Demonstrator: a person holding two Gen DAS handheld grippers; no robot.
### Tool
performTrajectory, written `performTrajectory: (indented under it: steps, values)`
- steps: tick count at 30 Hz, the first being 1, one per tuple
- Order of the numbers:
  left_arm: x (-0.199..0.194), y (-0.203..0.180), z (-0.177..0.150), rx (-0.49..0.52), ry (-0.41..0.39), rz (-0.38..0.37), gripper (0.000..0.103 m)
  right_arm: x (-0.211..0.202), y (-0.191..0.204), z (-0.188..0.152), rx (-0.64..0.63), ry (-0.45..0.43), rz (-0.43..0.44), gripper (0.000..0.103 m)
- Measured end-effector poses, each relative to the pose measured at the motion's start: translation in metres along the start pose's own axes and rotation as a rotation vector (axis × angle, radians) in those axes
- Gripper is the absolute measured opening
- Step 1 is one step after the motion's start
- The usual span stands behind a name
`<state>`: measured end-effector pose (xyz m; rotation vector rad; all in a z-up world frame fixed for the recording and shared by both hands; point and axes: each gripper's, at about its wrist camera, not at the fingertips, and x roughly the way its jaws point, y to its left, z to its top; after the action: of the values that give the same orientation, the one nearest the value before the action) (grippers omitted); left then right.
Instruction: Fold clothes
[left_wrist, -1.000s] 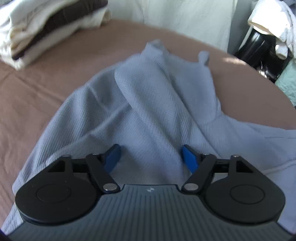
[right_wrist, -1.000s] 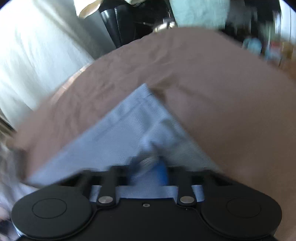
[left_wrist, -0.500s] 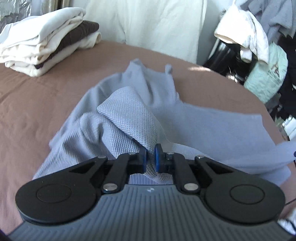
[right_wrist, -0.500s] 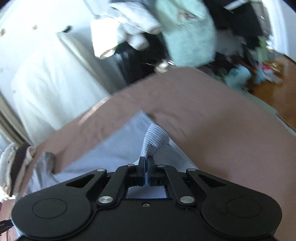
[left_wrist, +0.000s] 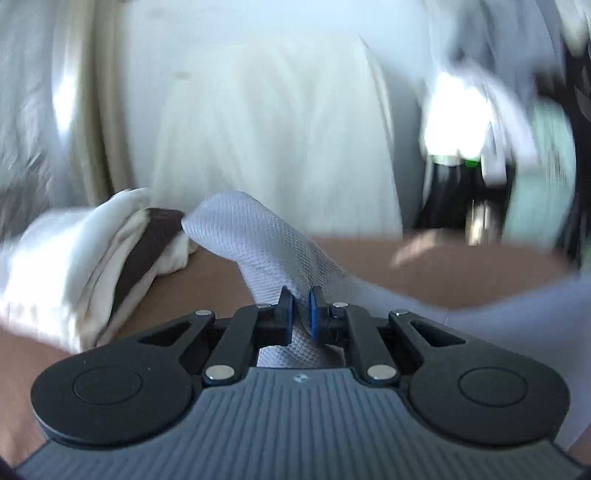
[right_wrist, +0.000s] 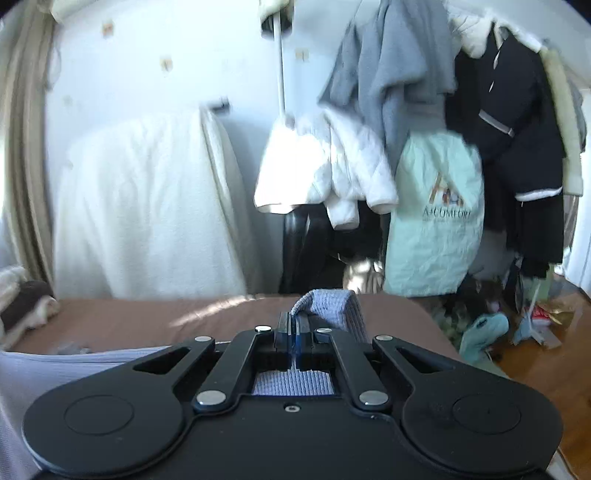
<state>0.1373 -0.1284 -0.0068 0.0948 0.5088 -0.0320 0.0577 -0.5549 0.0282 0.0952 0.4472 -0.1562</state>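
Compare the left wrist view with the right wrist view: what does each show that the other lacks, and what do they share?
Only the left wrist view shows the left gripper, its jaws opening slightly yet with a fold of the blue-grey knit garment still between the pads. Only the right wrist view shows the right gripper shut on another bunch of that garment, plus the hanging clothes, mint bag and wooden floor in focus. Both show the brown bed cover, the folded stack and the white bedding behind.
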Motion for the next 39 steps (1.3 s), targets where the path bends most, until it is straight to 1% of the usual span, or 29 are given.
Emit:
performTrajectory:
  steps: [2,3,4,5,6,8,10,11,12,13,14,15,18,19,20,22,23,24,25,26,28,30,31,32,34,35,37,38,39]
  values:
    - [0.040,-0.007,-0.017,0.038,0.087,0.035,0.019,0.056,0.002,0.002,0.023,0.138,0.003,0.003]
    - [0.056,-0.008,-0.030,0.067,0.123,0.052,0.025,0.084,0.000,-0.010,0.065,0.177,0.020,0.006]
    - [0.066,-0.009,-0.042,0.094,0.148,0.079,0.026,0.105,-0.005,-0.027,0.110,0.182,0.039,0.008]
    - [0.066,-0.009,-0.053,0.104,0.162,0.093,0.026,0.120,-0.013,-0.045,0.155,0.203,0.034,0.018]
    - [0.064,-0.007,-0.064,0.108,0.174,0.101,0.026,0.132,-0.023,-0.059,0.216,0.251,0.010,0.028]
    - [0.047,0.001,-0.078,0.071,0.158,0.050,0.026,0.143,-0.045,-0.075,0.341,0.330,-0.015,0.028]
    - [0.032,0.012,-0.087,0.025,0.152,0.021,0.027,0.144,-0.065,-0.073,0.437,0.339,0.030,0.028]
    - [0.028,0.018,-0.089,0.005,0.156,0.013,0.028,0.144,-0.072,-0.069,0.458,0.329,0.043,0.030]
    - [0.025,0.025,-0.091,-0.015,0.162,0.006,0.031,0.142,-0.075,-0.064,0.453,0.306,0.045,0.042]
    - [0.024,0.034,-0.091,-0.043,0.169,-0.004,0.036,0.141,-0.076,-0.060,0.431,0.293,0.055,0.050]
    - [0.025,0.042,-0.089,-0.079,0.176,-0.018,0.038,0.142,-0.074,-0.057,0.392,0.288,0.071,0.061]
    - [0.028,0.050,-0.088,-0.117,0.184,-0.034,0.041,0.145,-0.072,-0.055,0.348,0.285,0.079,0.062]
    - [0.039,0.071,-0.084,-0.234,0.203,-0.094,0.041,0.158,-0.070,-0.057,0.234,0.286,0.076,0.062]
    - [0.044,0.074,-0.083,-0.252,0.210,-0.106,0.041,0.163,-0.070,-0.059,0.208,0.288,0.073,0.062]
    - [0.048,0.076,-0.081,-0.263,0.218,-0.115,0.042,0.167,-0.067,-0.062,0.177,0.301,0.093,0.062]
    - [0.058,0.076,-0.080,-0.257,0.237,-0.090,0.048,0.177,-0.057,-0.071,0.107,0.349,0.176,0.062]
    - [0.061,0.077,-0.081,-0.257,0.247,-0.074,0.048,0.182,-0.052,-0.075,0.072,0.373,0.218,0.053]
    - [0.065,0.077,-0.082,-0.259,0.258,-0.058,0.048,0.183,-0.040,-0.080,-0.009,0.376,0.216,0.024]
    - [0.067,0.078,-0.083,-0.266,0.267,-0.055,0.048,0.181,-0.023,-0.085,-0.136,0.357,0.170,0.008]
    - [0.067,0.078,-0.085,-0.274,0.272,-0.058,0.048,0.177,-0.010,-0.085,-0.211,0.335,0.130,0.004]
    - [0.064,0.077,-0.088,-0.277,0.277,-0.058,0.048,0.161,0.000,-0.073,-0.238,0.275,0.043,0.003]
    - [0.062,0.074,-0.093,-0.246,0.292,-0.030,0.048,0.138,0.002,-0.057,-0.275,0.203,-0.076,0.002]
    - [0.061,0.072,-0.096,-0.228,0.308,-0.007,0.048,0.133,0.003,-0.055,-0.321,0.195,-0.138,0.002]
    - [0.060,0.070,-0.099,-0.210,0.323,0.016,0.048,0.134,0.002,-0.060,-0.365,0.208,-0.175,0.002]
    - [0.059,0.066,-0.108,-0.176,0.349,0.042,0.048,0.146,-0.003,-0.079,-0.436,0.251,-0.215,0.002]
    - [0.058,0.065,-0.113,-0.159,0.354,0.042,0.048,0.151,-0.005,-0.088,-0.474,0.270,-0.219,0.004]
    - [0.056,0.065,-0.117,-0.156,0.358,0.049,0.049,0.159,-0.006,-0.098,-0.549,0.272,-0.249,0.012]
    - [0.054,0.064,-0.119,-0.156,0.360,0.054,0.049,0.160,-0.006,-0.096,-0.556,0.265,-0.254,0.026]
    - [0.052,0.065,-0.119,-0.164,0.357,0.056,0.050,0.158,-0.005,-0.090,-0.533,0.253,-0.242,0.033]
